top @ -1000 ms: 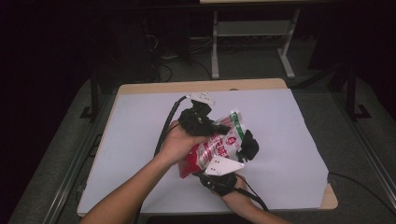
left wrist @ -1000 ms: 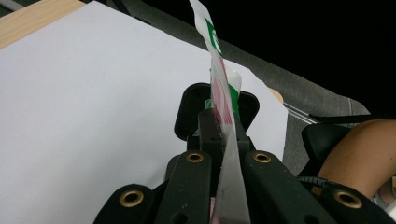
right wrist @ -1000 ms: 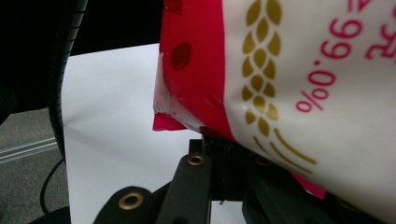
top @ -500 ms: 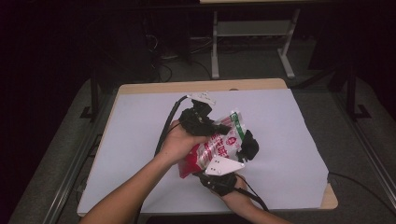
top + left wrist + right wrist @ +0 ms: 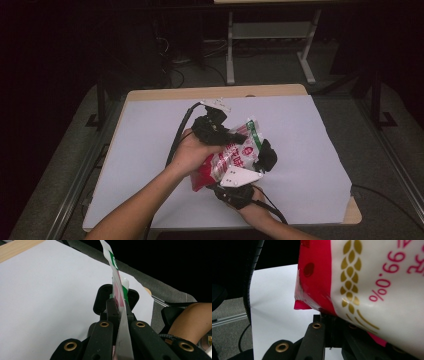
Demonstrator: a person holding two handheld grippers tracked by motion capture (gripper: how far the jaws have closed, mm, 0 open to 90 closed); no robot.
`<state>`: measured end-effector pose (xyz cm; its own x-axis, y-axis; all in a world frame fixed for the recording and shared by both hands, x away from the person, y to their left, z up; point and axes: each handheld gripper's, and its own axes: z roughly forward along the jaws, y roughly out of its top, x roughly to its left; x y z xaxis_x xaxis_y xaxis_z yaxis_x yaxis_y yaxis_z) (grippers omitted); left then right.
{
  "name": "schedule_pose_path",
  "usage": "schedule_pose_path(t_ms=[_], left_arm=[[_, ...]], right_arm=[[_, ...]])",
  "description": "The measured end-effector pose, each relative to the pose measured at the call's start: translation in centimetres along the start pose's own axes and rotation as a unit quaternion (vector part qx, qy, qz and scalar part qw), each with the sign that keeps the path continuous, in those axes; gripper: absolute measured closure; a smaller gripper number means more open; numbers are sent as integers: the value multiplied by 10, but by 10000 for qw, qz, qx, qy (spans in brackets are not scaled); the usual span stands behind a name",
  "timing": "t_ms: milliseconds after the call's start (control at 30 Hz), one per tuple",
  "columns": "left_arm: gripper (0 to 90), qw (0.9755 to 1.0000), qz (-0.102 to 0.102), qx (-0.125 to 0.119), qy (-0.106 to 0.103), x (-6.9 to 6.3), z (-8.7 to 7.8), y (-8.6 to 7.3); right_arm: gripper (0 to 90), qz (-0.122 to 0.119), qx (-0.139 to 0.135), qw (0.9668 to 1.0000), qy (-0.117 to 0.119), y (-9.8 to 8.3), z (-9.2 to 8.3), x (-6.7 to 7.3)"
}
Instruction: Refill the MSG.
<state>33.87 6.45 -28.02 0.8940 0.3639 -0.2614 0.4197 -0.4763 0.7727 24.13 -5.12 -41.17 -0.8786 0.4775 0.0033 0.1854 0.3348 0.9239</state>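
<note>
A red, white and green snack bag [image 5: 235, 155] hangs over the middle of the white sheet [image 5: 310, 135], gripped from two sides. My left gripper [image 5: 234, 137] comes in from the left and is shut on the bag's upper green edge; the left gripper view shows the bag [image 5: 117, 287] edge-on, pinched between the black jaws of that gripper [image 5: 119, 312]. The right gripper [image 5: 220, 182], under its grey plate, is shut on the bag's lower red end. The bag's [image 5: 374, 285] printed side rises from the right gripper [image 5: 332, 317] in the right gripper view.
The white sheet covers a wooden table [image 5: 200, 92] whose right front corner [image 5: 352, 216] shows bare. A thick black cable [image 5: 179, 137] loops from the left gripper across the sheet. Metal frame legs [image 5: 230, 55] and cables stand on the dark floor behind.
</note>
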Motion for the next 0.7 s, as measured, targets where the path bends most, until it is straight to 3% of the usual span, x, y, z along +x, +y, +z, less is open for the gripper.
schedule_pose_path(t_ms=[700], left_arm=[[900, 9999, -84, 138, -9, 3, 2, 0]], right_arm=[[900, 16, -6, 10000, 82, -1, 1, 0]])
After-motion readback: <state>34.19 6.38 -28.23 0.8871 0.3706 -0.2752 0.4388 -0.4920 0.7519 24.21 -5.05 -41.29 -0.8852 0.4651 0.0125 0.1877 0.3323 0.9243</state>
